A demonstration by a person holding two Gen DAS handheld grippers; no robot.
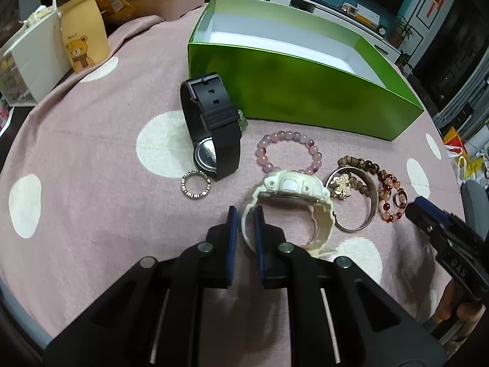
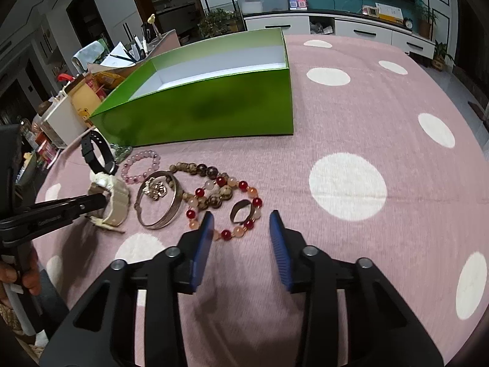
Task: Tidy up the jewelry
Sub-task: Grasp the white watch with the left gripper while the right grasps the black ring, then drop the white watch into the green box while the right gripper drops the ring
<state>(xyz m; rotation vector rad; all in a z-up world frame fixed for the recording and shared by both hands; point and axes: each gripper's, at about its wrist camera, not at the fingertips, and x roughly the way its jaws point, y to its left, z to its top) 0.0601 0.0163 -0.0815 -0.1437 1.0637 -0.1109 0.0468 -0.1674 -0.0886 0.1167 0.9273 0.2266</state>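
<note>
We see a pink tablecloth (image 2: 351, 128) with cream dots covering the table, and on it an open green box (image 1: 305, 91) with a white inside, lying just beyond the jewelry. Our left gripper (image 1: 244, 217) is clenched on the strap of a cream digital watch (image 1: 290, 189), blue pads on either side of the band; the watch stands on edge with its face toward the box. Our right gripper (image 2: 241, 217) is released, fingers spread wide, low over the cloth, with the red-and-peach bead bracelet (image 2: 226, 208) lying just ahead of and between its tips. To the left of the cream watch a black watch (image 1: 211, 125) stands on its side, steel caseback showing. A pink bead bracelet (image 1: 290, 153) lies between the cream watch and the box. A silver bangle (image 1: 354, 202) sits just right of the cream watch, with a gold flower brooch (image 1: 342, 185) inside it. A brown bead bracelet (image 2: 201, 183) overlaps the red one. A small sparkly ring (image 1: 195, 186) touches the black watch; a plain ring (image 2: 240, 212) rests inside the red bracelet.
</note>
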